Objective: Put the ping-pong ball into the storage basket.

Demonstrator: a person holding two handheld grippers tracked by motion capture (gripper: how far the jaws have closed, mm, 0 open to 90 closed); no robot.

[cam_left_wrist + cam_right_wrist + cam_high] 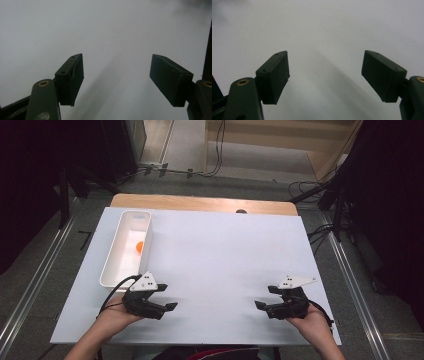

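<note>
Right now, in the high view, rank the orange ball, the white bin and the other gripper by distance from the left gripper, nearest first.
1. White bin: its near end sits just beyond the left gripper.
2. Orange ball: inside the bin, farther up.
3. Right gripper: across the table, on the person's right.

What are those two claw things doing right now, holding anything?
Left gripper: open, jaws wide apart, nothing between them.
Right gripper: open, jaws wide apart, nothing between them.
</note>
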